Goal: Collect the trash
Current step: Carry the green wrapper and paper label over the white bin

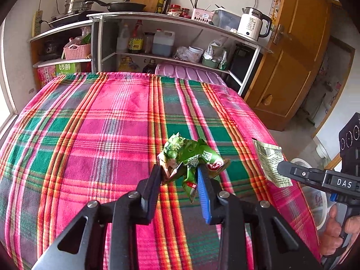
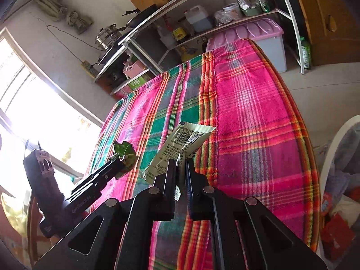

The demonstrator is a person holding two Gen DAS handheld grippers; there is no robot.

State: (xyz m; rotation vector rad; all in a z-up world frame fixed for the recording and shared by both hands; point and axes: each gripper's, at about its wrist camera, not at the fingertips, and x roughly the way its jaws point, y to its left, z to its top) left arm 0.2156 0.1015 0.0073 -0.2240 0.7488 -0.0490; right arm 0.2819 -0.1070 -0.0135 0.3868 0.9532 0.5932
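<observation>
My left gripper is shut on a crumpled green snack wrapper and holds it just above the plaid cloth. My right gripper is shut on a pale flat packet with a barcode, held above the cloth near its right edge. The right gripper and its packet also show in the left wrist view. The left gripper with the green wrapper shows in the right wrist view.
The plaid cloth covers the table. A white bin with trash stands at the right, also in the left wrist view. Kitchen shelves stand behind the table, a wooden door at far right, a window at left.
</observation>
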